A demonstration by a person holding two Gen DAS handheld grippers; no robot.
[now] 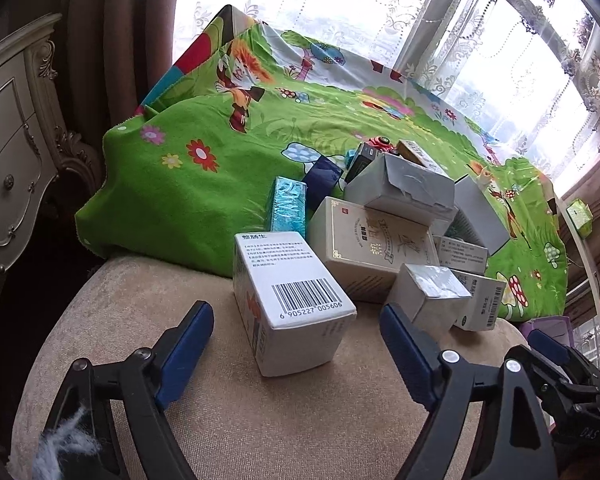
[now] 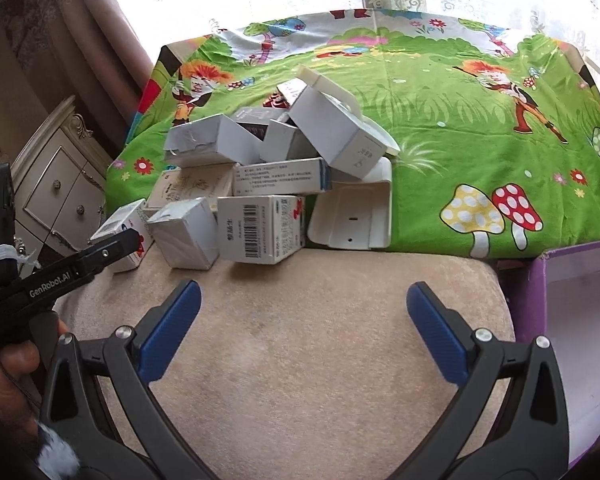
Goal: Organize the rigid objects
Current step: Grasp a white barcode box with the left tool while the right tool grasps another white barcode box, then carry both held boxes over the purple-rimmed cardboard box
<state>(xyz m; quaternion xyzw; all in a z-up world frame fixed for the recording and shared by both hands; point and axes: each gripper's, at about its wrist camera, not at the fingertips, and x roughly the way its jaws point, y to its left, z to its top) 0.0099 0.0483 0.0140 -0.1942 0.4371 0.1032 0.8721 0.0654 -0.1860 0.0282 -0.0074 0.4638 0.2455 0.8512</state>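
Blue-padded fingers of the left gripper (image 1: 296,340) fill the bottom of the left wrist view, angled down at a beige cushioned seat (image 1: 220,420). Its jaws stand apart, one pad on either side of a white barcode box (image 1: 296,300) at centre frame; neither pad presses on it. That box lies on the seat with its barcode face up and Chinese print on the panel behind.

Right of it, at centre right, sits a small grey-topped box (image 1: 430,292), and behind both a cream box with gold lettering (image 1: 374,248). More cartons are heaped beyond, among them a shiny turquoise box (image 1: 287,205) standing on end and a grey box with a torn flap (image 1: 404,188) on top of the heap. All rest where the seat meets a green cartoon-print cloth (image 1: 204,184) that runs to the lace-curtained window in the upper frame.

From the right wrist view, the right gripper (image 2: 302,320) hovers low over bare cushion at bottom centre, jaws wide and holding nothing. The heap of boxes (image 2: 260,168) lies at centre left, with an opened white carton (image 2: 354,220) flat beside it. A person's hand (image 2: 12,364) grips the left tool at the lower left edge. A purple box (image 2: 580,320), open and white inside, stands at the right edge. A cream carved dresser (image 2: 60,192) shows at middle left.
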